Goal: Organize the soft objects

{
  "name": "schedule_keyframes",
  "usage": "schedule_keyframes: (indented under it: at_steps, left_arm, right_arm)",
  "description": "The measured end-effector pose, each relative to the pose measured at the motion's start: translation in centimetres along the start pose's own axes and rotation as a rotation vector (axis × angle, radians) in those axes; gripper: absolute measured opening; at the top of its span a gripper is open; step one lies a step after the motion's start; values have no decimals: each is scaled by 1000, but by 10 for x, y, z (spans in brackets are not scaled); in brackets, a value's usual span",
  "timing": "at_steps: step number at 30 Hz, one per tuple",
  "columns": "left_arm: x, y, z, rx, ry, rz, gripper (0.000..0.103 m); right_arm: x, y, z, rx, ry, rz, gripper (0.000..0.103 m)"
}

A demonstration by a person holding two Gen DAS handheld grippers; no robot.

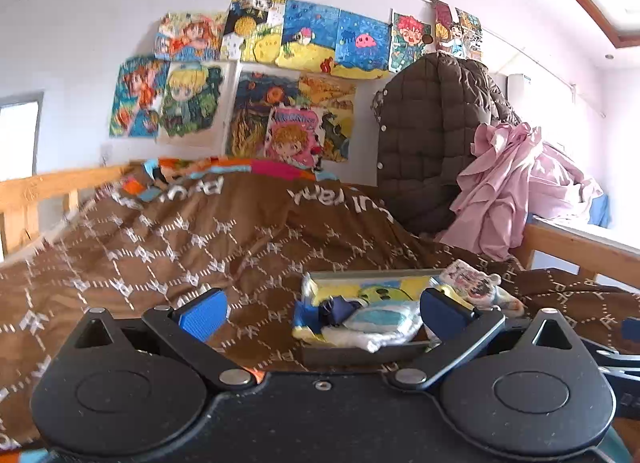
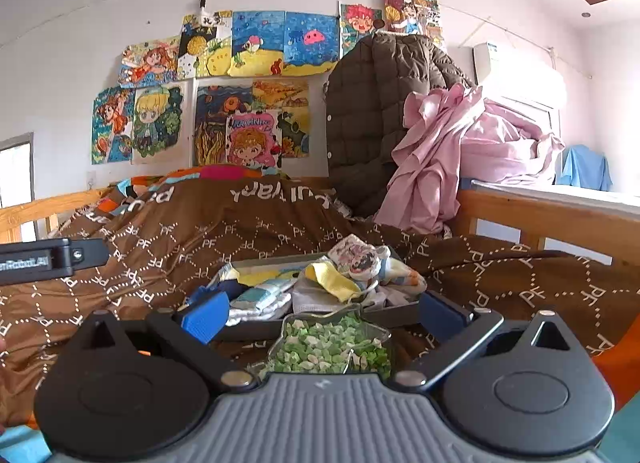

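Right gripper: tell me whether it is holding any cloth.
No. The right gripper has open jaws, clear of the cloths in the tray.

Behind your work you had a brown quilted jacket (image 2: 376, 111) hanging beside crumpled pink bedding (image 2: 472, 143), colourful drawings (image 1: 256, 79) taped on the wall, and a wooden bed rail (image 2: 540, 215).

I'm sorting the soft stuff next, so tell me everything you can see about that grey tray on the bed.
The grey tray is shallow, rectangular, and looks like metal or hard plastic. It sits roughly level on the brown patterned blanket. It is heaped with small soft items: a yellow cloth, white and light-blue folded pieces, a dark blue one, and a printed pouch overhanging the far right corner. Neither gripper touches it.
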State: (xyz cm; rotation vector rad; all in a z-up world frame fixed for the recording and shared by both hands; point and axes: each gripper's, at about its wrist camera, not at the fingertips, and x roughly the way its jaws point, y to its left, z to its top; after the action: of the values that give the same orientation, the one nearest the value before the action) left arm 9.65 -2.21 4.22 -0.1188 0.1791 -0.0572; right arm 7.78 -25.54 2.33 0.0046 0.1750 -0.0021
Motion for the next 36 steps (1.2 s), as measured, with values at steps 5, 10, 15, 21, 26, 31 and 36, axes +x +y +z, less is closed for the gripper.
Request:
schedule_keyframes:
  at_steps: [5,10,15,21,26,31,36]
  left_arm:
    - [6,5,-20,-56,29,-10,102]
    - [11,-4,-35,11,56,-39,102]
    - [13,-5,-45,-4,84,-29,102]
    - [15,-1,-50,-5,104,-13,102]
    - [13,6,-48,-22,132,15,102]
    - [5,12,-50,-53,157,65,102]
    - [-10,16,-58,-115,138,111,102]
  right_arm:
    - [8,1,-7,-11,30,-9,103]
    - [15,0,-10,5,47,-8,103]
    - [23,-1,-13,15,72,-16,103]
    - [29,0,-17,8,96,-35,103]
    - [31,0,-19,11,121,-58,103]
    - [31,1,-18,15,187,-54,103]
    - [24,1,-20,49,228,-33,103]
